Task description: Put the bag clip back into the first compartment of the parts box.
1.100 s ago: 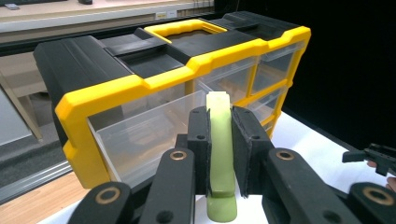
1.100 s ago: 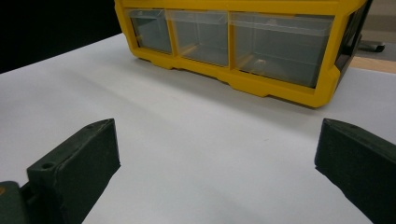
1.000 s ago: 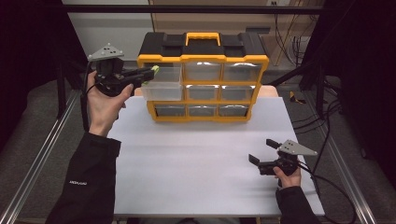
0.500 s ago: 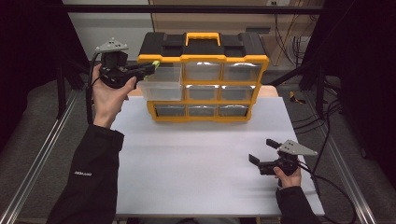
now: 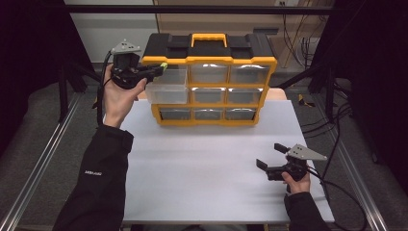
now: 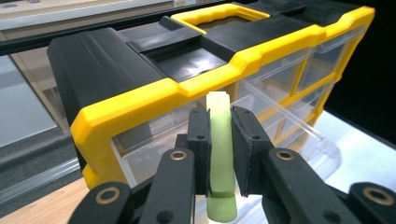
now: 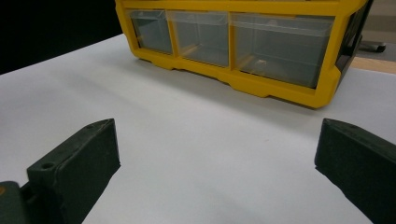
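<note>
- A pale green, bar-shaped piece [image 6: 220, 154] is held clamped between the pads of the left tool [image 5: 162, 68], upright between the jaws in the left gripper view; its exact kind cannot be told.
- The left tool is held at the upper left corner of the yellow-and-black drawer organizer [image 5: 210, 46], which stands at the 12 o'clock edge of the white desk [image 5: 207, 168].
- One clear drawer [image 5: 167, 93], in the left column of the organizer's middle row, is seen pulled out toward the desk; it lies just below the held piece, at about 5 o'clock from the left tool's tip.
- The step in hand is judged to be the carrying of the green piece to that open drawer.
- The next move is judged to call for the tip to be brought over the drawer's open top, lowered a little, and the jaws then released so the piece drops inside rather than onto the rim.
- The right tool [image 5: 271, 161] is rested on the desk at about 4 o'clock, well apart from the organizer, its jaws spread wide with nothing between them.
- Small white lettering [image 5: 91, 172] is seen on the left sleeve [image 5: 98, 192], too small to be read; no brand can be read on the organizer.
</note>
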`<state>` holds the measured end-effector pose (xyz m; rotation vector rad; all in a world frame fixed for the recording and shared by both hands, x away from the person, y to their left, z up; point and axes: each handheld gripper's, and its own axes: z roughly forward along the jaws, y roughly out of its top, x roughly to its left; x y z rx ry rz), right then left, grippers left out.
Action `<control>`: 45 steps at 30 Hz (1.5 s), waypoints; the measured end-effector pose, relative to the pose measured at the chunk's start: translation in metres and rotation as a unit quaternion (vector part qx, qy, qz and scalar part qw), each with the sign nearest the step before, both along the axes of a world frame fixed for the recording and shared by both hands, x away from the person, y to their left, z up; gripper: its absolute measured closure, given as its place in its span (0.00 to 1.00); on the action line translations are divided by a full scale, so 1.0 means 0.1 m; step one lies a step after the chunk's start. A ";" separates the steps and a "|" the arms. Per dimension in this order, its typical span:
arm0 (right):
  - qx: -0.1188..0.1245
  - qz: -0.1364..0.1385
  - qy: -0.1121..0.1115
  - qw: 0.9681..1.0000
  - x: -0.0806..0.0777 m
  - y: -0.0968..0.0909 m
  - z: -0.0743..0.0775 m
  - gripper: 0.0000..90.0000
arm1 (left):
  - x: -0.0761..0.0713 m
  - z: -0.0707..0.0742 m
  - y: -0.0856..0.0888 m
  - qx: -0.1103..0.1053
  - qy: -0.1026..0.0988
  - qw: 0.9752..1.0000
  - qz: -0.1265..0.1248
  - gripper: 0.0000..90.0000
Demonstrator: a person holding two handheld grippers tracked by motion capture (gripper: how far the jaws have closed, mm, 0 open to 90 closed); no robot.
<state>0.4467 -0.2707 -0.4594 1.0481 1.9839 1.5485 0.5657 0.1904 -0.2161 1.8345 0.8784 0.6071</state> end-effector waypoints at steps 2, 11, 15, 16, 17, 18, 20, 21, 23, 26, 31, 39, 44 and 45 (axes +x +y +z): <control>0.000 0.000 0.000 1.000 0.00 0.00 0.00 0.00 | 0.02 -0.02 0.00 0.001 0.002 1.000 0.001 0.86; 0.000 0.000 0.000 1.000 0.00 0.00 0.00 0.00 | 0.04 -0.10 -0.02 0.001 0.009 1.000 -0.004 0.86; 0.000 0.001 0.000 1.000 0.00 0.00 0.00 0.00 | 0.04 -0.11 -0.02 0.009 0.011 1.000 -0.005 0.86; 0.000 0.001 0.000 1.000 0.00 0.00 0.00 0.00 | 0.04 -0.12 -0.02 0.008 0.012 1.000 -0.005 0.86; 0.000 0.001 0.000 1.000 0.00 0.00 0.00 0.00 | 0.04 -0.12 -0.03 0.006 0.012 1.000 -0.005 0.86; 0.000 0.000 0.000 1.000 0.00 0.00 0.00 0.00 | 0.04 -0.13 -0.03 0.008 0.013 1.000 -0.005 0.86; -0.001 0.001 0.000 1.000 0.00 0.00 0.00 0.00 | 0.04 -0.14 -0.03 0.010 0.017 1.000 -0.006 0.86; -0.001 0.000 0.000 1.000 0.00 0.00 0.00 0.00 | 0.04 -0.15 -0.03 0.012 0.019 1.000 -0.006 0.86; -0.001 0.001 0.001 1.000 0.00 0.00 0.00 0.00 | 0.04 -0.17 -0.04 0.014 0.021 1.000 -0.004 0.86; -0.001 0.000 0.000 1.000 0.00 0.00 0.00 0.00 | 0.04 -0.18 -0.04 0.017 0.022 1.000 -0.003 0.86; -0.001 0.000 0.001 1.000 0.00 0.00 0.00 0.00 | 0.04 -0.18 -0.05 0.018 0.027 0.999 -0.002 0.84; -0.002 0.001 0.002 1.000 0.00 0.01 0.00 0.00 | -0.04 -0.13 0.01 0.002 0.009 1.000 -0.009 0.76; -0.002 0.001 0.000 1.000 0.00 0.00 0.00 0.00 | -0.16 -0.08 0.09 -0.023 -0.014 1.000 -0.016 0.55; -0.002 0.001 0.000 1.000 0.00 0.00 0.00 0.00 | -0.19 -0.07 0.11 -0.025 -0.019 0.999 -0.018 0.50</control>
